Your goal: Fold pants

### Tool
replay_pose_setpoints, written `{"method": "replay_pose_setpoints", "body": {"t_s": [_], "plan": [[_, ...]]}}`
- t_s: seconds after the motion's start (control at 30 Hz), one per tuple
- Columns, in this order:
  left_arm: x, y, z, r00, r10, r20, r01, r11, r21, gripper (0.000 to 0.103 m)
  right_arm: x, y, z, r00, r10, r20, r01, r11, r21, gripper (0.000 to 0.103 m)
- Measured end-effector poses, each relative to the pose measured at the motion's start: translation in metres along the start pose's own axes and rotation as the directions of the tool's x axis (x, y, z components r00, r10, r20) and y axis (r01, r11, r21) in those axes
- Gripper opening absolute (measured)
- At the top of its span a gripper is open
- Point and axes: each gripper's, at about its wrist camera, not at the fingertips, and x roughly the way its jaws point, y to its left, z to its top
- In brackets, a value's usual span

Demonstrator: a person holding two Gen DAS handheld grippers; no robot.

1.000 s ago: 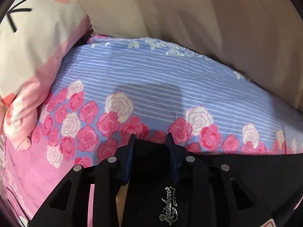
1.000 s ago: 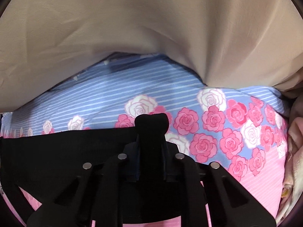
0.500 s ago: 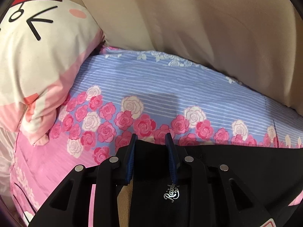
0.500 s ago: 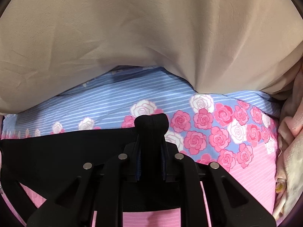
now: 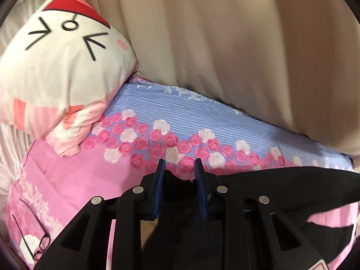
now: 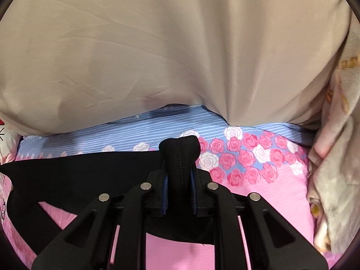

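The left gripper (image 5: 180,168) is gripping a bunched corner of the black pants (image 5: 281,186) between its blue-padded fingers (image 5: 160,180), which have just been closing further on the cloth. The right gripper (image 6: 178,180) is clamping a thick fold of the same pants (image 6: 78,168), a rounded wad of it poking out past its fingertips. Between the two grippers the pants are stretching in a dark band just above the bed sheet (image 5: 78,180), pink near the camera, blue-striped with roses farther off; whether any of the cloth is touching the sheet is hard to tell. A cartoon-face pillow (image 5: 63,67) is lying at the sheet's left end, a beige curtain (image 6: 180,56) is hanging behind, and a pale blanket (image 6: 337,157) is piling up at the right.
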Motion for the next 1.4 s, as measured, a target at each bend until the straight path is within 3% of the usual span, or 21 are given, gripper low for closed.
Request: {"method": "replay_pose_setpoints", "body": {"t_s": [0.07,0.1,0.23,0.4,0.47,0.5,0.53,0.6,0.7,0.8,0.87,0.9,0.93,1.0,1.1,1.17,1.2,1.27,1.4], "plan": [[-0.017,0.005,-0.007,1.0,-0.013,0.014,0.013,1.0,0.002,0.023,-0.008,0.008,-0.003,1.0,0.002,0.007,-0.002,1.0,-0.005,0.015],[-0.028,0.007,-0.011,0.999,-0.014,0.032,0.014,1.0,0.003,0.0,-0.013,0.011,-0.003,1.0,-0.002,0.011,0.002,1.0,-0.017,0.015],[-0.061,0.024,-0.019,0.996,-0.046,0.076,0.051,0.997,-0.063,0.0,-0.035,0.025,-0.003,0.999,0.011,0.035,-0.01,0.999,-0.045,0.015],[-0.066,0.024,-0.043,1.0,0.012,0.017,-0.011,1.0,-0.006,0.002,-0.047,0.037,-0.003,1.0,0.002,0.032,0.0,0.997,-0.074,0.015],[-0.057,0.022,-0.052,0.999,-0.016,-0.05,0.016,1.0,0.0,0.027,-0.047,0.041,-0.004,1.0,0.001,0.026,0.001,0.998,-0.07,0.015],[-0.048,0.021,-0.057,0.994,-0.036,-0.103,0.034,0.999,-0.019,0.061,-0.048,0.042,-0.004,1.0,0.0,0.026,0.002,0.998,-0.068,0.015],[-0.043,0.02,-0.059,0.993,-0.037,-0.113,0.034,0.999,-0.027,0.07,-0.047,0.044,-0.005,1.0,-0.008,0.026,0.009,0.998,-0.067,0.015],[-0.03,0.014,-0.063,0.989,-0.072,-0.127,0.069,0.997,-0.027,0.07,-0.047,0.049,-0.004,1.0,-0.015,0.02,0.017,0.998,-0.066,0.015],[-0.004,0.016,-0.065,0.976,-0.119,-0.185,0.102,0.99,-0.1,0.07,-0.049,0.057,-0.005,0.999,-0.032,0.015,0.033,0.996,-0.08,0.015],[0.035,0.021,-0.067,0.947,-0.183,-0.263,0.131,0.97,-0.203,0.07,-0.051,0.062,-0.007,0.999,-0.045,0.017,0.046,0.996,-0.08,0.015],[0.054,0.016,-0.068,0.934,-0.183,-0.307,0.126,0.972,-0.197,0.065,-0.051,0.065,-0.008,0.998,-0.062,0.017,0.064,0.995,-0.077,0.015],[0.064,0.012,-0.068,0.927,-0.181,-0.328,0.126,0.975,-0.181,0.048,-0.051,0.066,-0.008,0.997,-0.072,0.016,0.073,0.994,-0.077,0.015],[0.07,0.007,-0.068,0.921,-0.178,-0.347,0.127,0.978,-0.164,0.024,-0.05,0.066,-0.008,0.996,-0.084,0.014,0.085,0.993,-0.078,0.015],[0.08,0.001,-0.066,0.912,-0.161,-0.378,0.116,0.984,-0.138,0.003,-0.05,0.067,-0.008,0.995,-0.097,0.014,0.098,0.992,-0.079,0.015],[0.08,0.001,-0.054,0.917,-0.173,-0.359,0.129,0.981,-0.144,0.003,-0.047,0.069,-0.005,0.993,-0.119,0.015,0.119,0.989,-0.088,0.015],[0.068,0.01,-0.036,0.93,-0.208,-0.302,0.155,0.969,-0.191,0.003,-0.046,0.07,0.001,0.991,-0.135,0.025,0.136,0.986,-0.098,0.015],[0.056,0.019,-0.022,0.936,-0.245,-0.251,0.187,0.954,-0.233,0.003,-0.048,0.07,0.004,0.99,-0.136,0.038,0.139,0.985,-0.1,0.015],[0.03,0.032,0.0,0.932,-0.324,-0.162,0.27,0.92,-0.285,0.003,-0.058,0.071,0.011,0.989,-0.127,0.076,0.135,0.985,-0.106,0.015],[-0.022,0.037,0.012,0.931,-0.353,-0.093,0.329,0.922,-0.205,0.003,-0.106,0.077,0.015,0.975,-0.055,0.216,0.089,0.984,-0.151,0.015]]}}
